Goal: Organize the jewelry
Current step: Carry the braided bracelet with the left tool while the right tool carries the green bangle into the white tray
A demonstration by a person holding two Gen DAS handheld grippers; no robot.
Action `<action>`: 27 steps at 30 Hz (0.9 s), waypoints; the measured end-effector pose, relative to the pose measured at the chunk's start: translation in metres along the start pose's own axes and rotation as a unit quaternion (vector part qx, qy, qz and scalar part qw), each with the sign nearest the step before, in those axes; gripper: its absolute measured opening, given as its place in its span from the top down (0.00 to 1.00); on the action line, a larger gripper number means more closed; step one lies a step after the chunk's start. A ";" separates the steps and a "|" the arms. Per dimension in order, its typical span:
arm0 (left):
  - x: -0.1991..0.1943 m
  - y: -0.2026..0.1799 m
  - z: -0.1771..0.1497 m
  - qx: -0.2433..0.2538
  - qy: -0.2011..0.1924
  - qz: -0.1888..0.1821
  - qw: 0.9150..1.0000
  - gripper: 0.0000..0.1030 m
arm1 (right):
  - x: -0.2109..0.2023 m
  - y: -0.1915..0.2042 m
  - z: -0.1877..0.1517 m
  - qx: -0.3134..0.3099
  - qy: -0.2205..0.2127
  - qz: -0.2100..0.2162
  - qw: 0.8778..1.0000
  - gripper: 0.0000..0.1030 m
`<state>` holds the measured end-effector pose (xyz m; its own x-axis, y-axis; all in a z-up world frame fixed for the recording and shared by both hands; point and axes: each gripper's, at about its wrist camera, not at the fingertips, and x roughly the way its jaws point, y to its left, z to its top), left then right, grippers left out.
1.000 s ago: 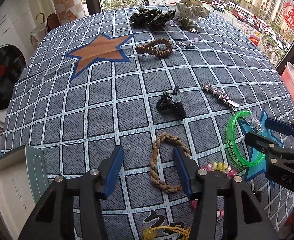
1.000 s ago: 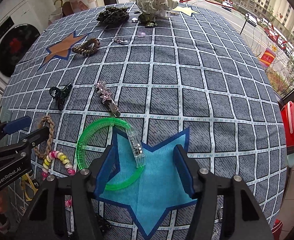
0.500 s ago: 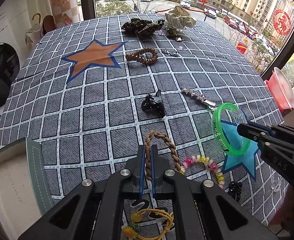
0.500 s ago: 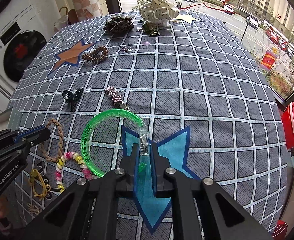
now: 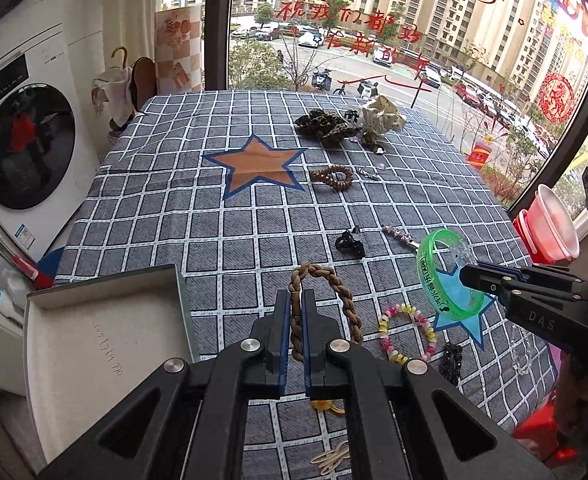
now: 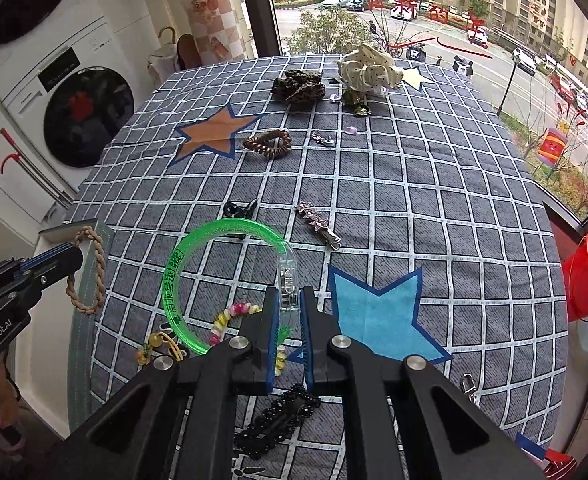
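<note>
Readable stuff first: the left gripper (image 6: 78, 257) has "GenRobot.AI" printed on its side, and the right gripper (image 5: 462, 275) shows "DAS" on its body. The green bangle (image 6: 181, 280) has dark Chinese characters plus a boxed "APP" along its band. The window (image 5: 374, 20) carries red handwritten Chinese characters I can only partly make out.

Compared with a second ago, both grippers stood open over the checked tablecloth (image 6: 414, 184). Now both have clamped down and lifted. The left gripper's blue pads are pinched tight on one side of the braided tan bracelet (image 5: 322, 280), which hangs off the cloth as a loop, just beside the corner of the open white box (image 5: 93, 340). The right gripper is squeezed on the clear clasp part of the green bangle, which is raised and tilted above the cloth, just left of the blue star patch (image 6: 378, 312).

Left on the cloth near that blue star: the pink and yellow bead bracelet (image 5: 406, 332), a black beaded clip (image 6: 277, 416) and a sparkly star barrette (image 6: 318, 224). The black claw clip (image 5: 350, 242) sits further back.
</note>
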<state>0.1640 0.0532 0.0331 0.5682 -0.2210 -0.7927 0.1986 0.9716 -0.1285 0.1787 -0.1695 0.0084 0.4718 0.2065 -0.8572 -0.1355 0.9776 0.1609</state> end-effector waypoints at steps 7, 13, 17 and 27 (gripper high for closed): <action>-0.022 0.073 -0.020 -0.041 -0.007 0.049 0.998 0.88 | -0.001 0.084 0.014 -0.064 -0.002 0.036 0.997 0.89; -0.017 0.126 -0.036 -0.073 0.003 0.092 0.993 0.88 | 0.025 0.161 0.020 -0.115 0.016 0.064 0.991 0.89; -0.002 0.147 -0.043 -0.090 0.019 0.105 0.990 0.88 | 0.048 0.200 0.023 -0.138 0.032 0.070 0.987 0.89; 0.030 0.178 -0.051 -0.118 0.055 0.139 0.982 0.88 | 0.100 0.257 0.029 -0.181 0.061 0.043 0.981 0.89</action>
<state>0.1757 0.2235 -0.0444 0.4827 0.0538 -0.8741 -0.1495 0.9885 -0.0217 0.2168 0.1032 -0.0221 0.3407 0.2593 -0.9037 -0.4816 0.8736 0.0691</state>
